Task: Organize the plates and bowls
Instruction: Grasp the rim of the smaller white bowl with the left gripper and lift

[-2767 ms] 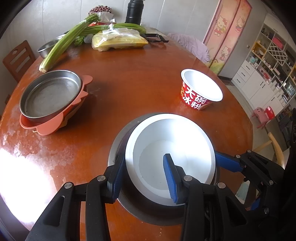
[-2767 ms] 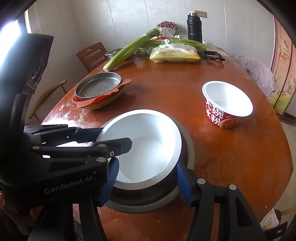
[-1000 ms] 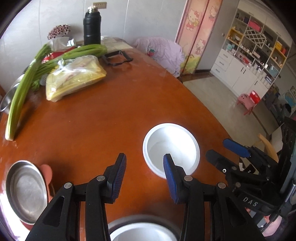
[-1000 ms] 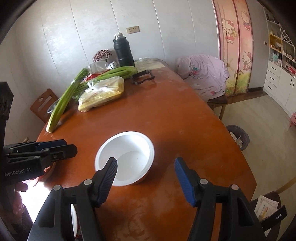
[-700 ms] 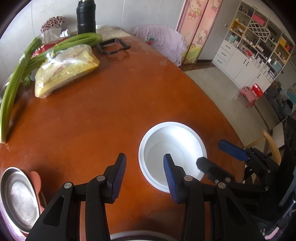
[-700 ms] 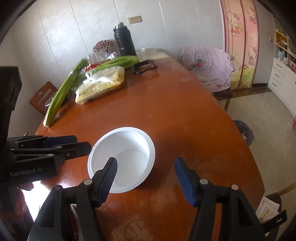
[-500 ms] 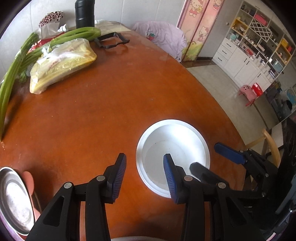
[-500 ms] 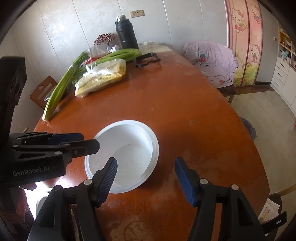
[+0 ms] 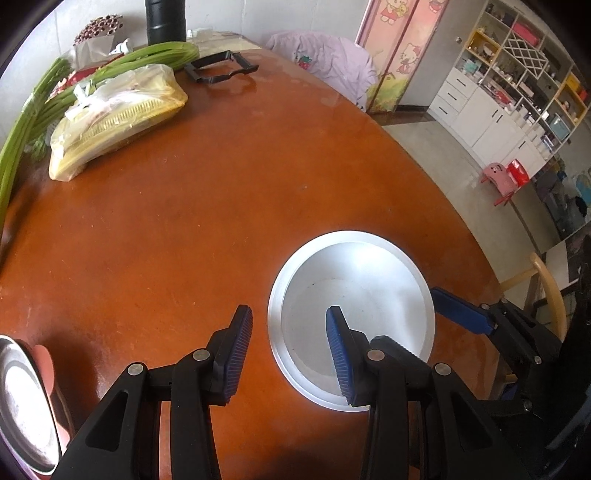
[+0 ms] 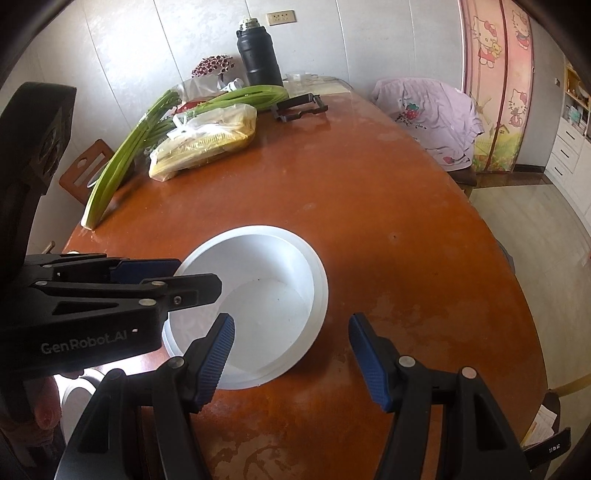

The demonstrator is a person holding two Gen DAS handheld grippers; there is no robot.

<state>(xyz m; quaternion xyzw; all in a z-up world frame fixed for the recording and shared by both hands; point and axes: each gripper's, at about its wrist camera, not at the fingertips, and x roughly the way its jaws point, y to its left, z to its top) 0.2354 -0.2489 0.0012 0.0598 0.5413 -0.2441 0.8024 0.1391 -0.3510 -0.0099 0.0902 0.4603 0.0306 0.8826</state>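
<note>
Left wrist view: the left claw [image 9: 289, 345] stands parted and grips nothing. Its left pad is over bare wood and its right pad is over the inside of the white bowl [image 9: 351, 314], so the bowl's near-left rim lies between them with no contact visible. The bowl sits upright on the brown counter [image 9: 207, 206], toward its right edge. The right claw [image 9: 461, 314] reaches in from the right just beside the bowl's far-right rim. At the lower left edge a steel plate [image 9: 22, 402] rests on an orange dish [image 9: 44, 369], well apart from the bowl. At the far side lie a yellow bag [image 9: 118, 118], green stalks [image 9: 44, 107], a black frame [image 9: 221, 66] and a black flask [image 9: 164, 18]. The counter between these and the bowl is bare.

Right wrist view: the right claw [image 10: 291, 356] is open wider and holds nothing. Its left pad is over the bowl's [image 10: 266, 295] near rim; its right pad is over bare counter [image 10: 388, 206] to the bowl's right. The left claw [image 10: 162, 277] crosses in from the left and covers the bowl's left rim, so contact there cannot be judged. Below it part of another white vessel [image 10: 79, 395] shows, mostly hidden. The bag [image 10: 207, 140], stalks [image 10: 125, 158], frame [image 10: 299, 105] and flask [image 10: 258, 55] stand at the far end, beside a wooden chair [image 10: 88, 166].
</note>
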